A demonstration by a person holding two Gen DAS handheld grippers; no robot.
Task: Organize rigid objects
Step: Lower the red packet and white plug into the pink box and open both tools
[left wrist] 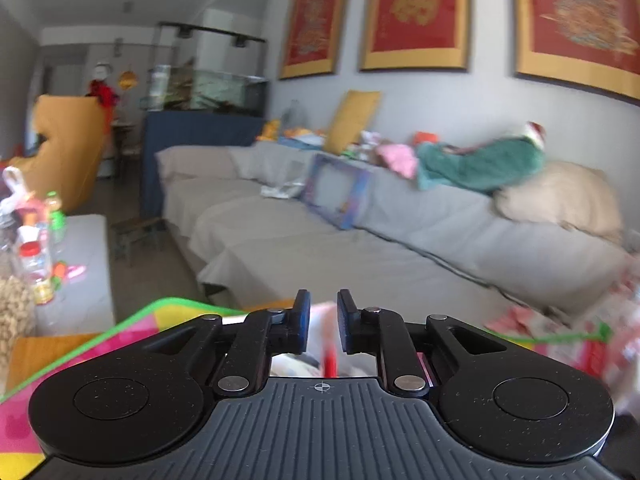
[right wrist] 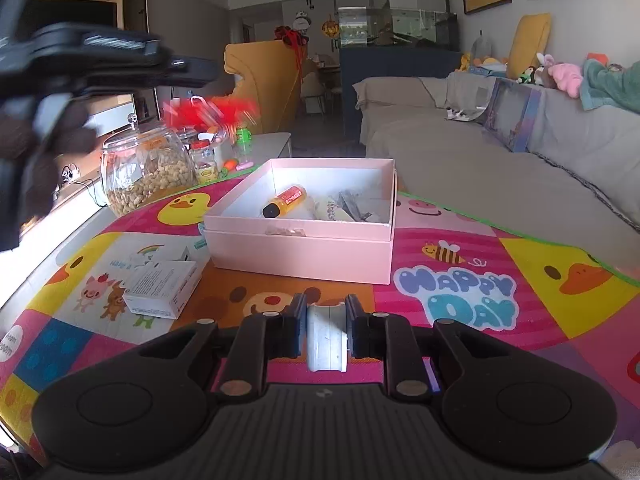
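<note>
An open pink box [right wrist: 296, 236] stands on the cartoon play mat [right wrist: 452, 292], with an orange bottle [right wrist: 286, 200] and several small items inside. My right gripper [right wrist: 326, 304] is low over the mat in front of the box, shut on a white rounded object [right wrist: 326, 340]. A white carton [right wrist: 164, 288] lies on the mat left of the box. My left gripper [right wrist: 192, 70] is raised at the upper left with a blurred red object [right wrist: 212, 114] at its tip. In the left wrist view its fingers [left wrist: 323, 300] stand close together with a red strip [left wrist: 330, 354] between them.
A glass jar of nuts [right wrist: 148, 172] and small bottles [right wrist: 204, 160] stand behind the mat's left corner. A grey sofa [right wrist: 480, 168] runs along the right, with a framed picture [right wrist: 512, 116] leaning on it. A yellow chair [right wrist: 260, 76] stands at the back.
</note>
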